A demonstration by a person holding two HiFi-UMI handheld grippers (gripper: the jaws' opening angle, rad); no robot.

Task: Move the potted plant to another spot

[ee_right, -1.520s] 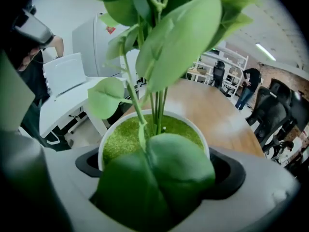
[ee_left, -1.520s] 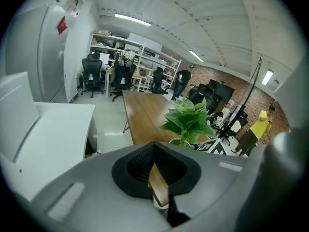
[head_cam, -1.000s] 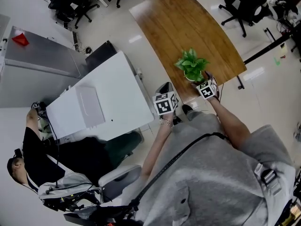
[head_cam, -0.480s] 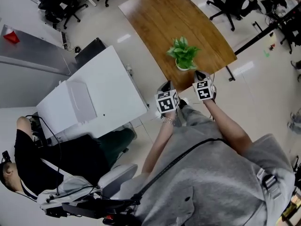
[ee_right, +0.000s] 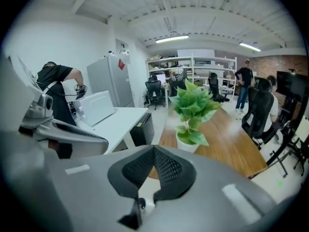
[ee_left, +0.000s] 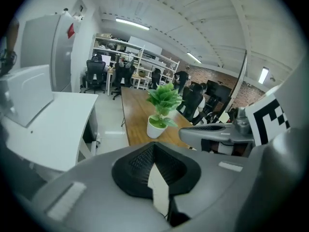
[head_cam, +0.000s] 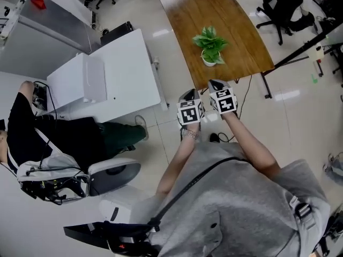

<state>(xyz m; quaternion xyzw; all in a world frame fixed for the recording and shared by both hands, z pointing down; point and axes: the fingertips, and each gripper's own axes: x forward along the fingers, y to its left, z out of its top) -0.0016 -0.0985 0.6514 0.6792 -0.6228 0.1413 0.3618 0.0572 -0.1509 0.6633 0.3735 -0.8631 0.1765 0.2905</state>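
The potted plant point(head_cam: 210, 46) stands upright on the wooden table point(head_cam: 236, 15), near the end closest to the person, and nothing touches it. The right gripper point(head_cam: 215, 83) is no longer at the pot, as it is a second earlier. It now hangs back past the table's end, so the plant looks set down and let go. Its jaws are squeezed together with nothing in them. The left gripper point(head_cam: 188, 94) hangs just beside it, off the table too, also closed and empty.
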